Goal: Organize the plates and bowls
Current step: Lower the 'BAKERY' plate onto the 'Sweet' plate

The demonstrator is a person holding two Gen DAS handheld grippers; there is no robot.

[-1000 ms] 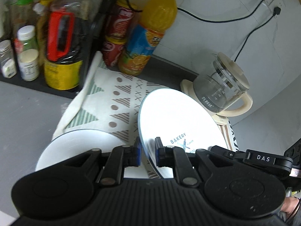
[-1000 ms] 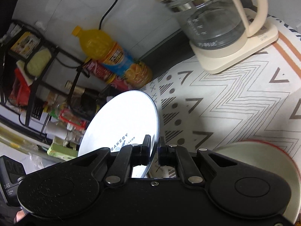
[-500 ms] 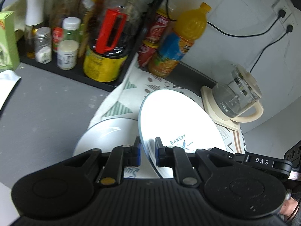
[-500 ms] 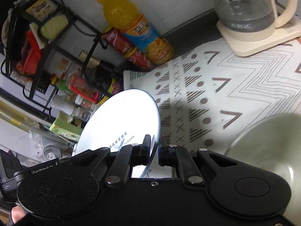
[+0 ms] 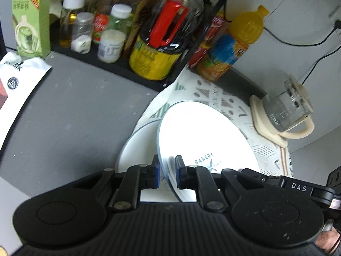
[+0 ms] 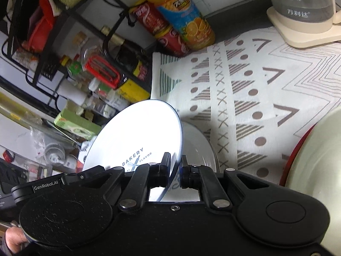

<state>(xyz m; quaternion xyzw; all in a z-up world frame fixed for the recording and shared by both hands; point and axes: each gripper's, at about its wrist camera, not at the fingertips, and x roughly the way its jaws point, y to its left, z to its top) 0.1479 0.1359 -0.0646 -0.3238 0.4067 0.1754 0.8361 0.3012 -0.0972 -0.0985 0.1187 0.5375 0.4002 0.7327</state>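
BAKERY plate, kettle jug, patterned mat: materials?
BAKERY plate: likely glazed ceramic; glossy white face with strong glare, thin blue rim, though melamine is possible. Kettle jug: clear glass or clear plastic, see-through with printed marks, on a cream plastic-looking base and handle. Patterned mat: looks like woven fabric; matte, printed triangles and dots, no shine.

Grey table (image 5: pixel 70 115), part covered by a patterned cloth (image 6: pixel 245 89). Black rack (image 5: pixel 119 66) with jars and bottles; green box (image 5: pixel 29 21) at its left end. Orange drink bottle (image 5: pixel 232 44) beside red cans (image 6: pixel 162 29). Glass kettle (image 5: pixel 287 108) on cream base, on the cloth.
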